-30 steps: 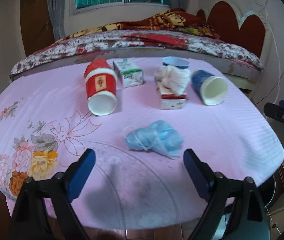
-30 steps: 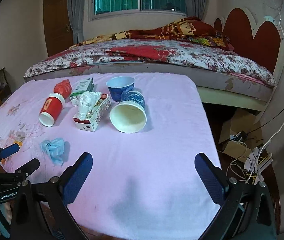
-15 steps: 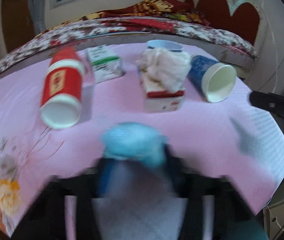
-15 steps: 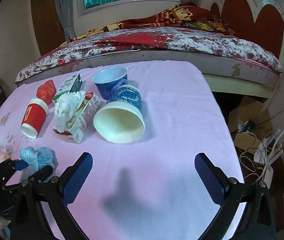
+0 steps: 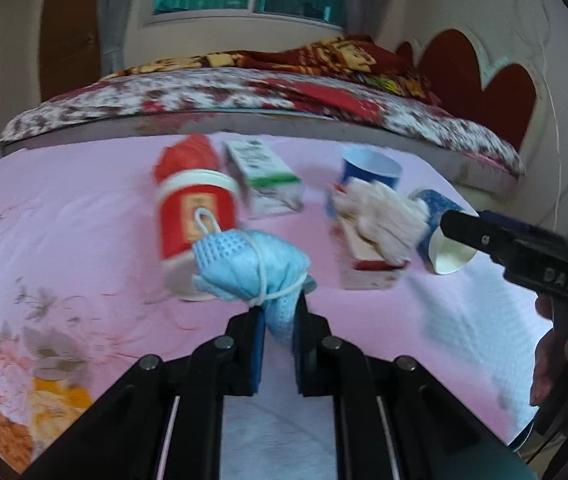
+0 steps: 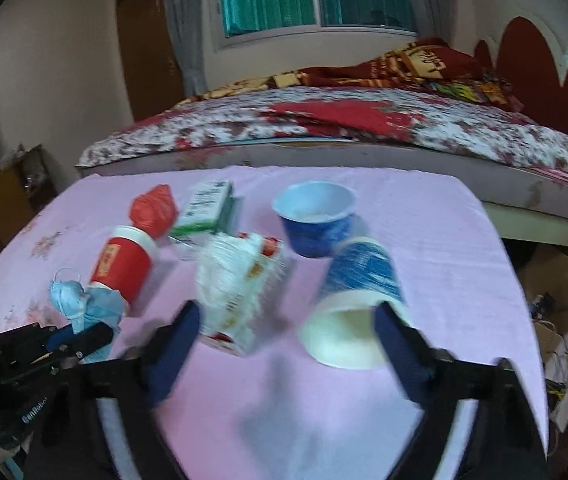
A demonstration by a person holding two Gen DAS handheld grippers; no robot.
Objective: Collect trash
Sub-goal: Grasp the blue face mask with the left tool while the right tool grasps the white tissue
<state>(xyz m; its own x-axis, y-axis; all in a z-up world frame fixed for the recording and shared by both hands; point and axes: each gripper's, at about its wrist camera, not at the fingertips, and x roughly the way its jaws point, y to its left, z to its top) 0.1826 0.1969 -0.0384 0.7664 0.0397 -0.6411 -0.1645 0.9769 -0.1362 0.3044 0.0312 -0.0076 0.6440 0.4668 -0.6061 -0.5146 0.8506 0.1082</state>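
Blue mask (image 5: 249, 268), formerly tabled, now left-gripper (image 5: 279, 320) pinched.

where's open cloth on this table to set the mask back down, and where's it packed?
Bare cloth: the right side of the pink tablecloth, beyond the upright blue cup and tipped blue cup; also the near strip in front of the right tongs. Crowded: the middle-left cluster of red cup, green carton and tissue box. Left tongs hold the blue mask.
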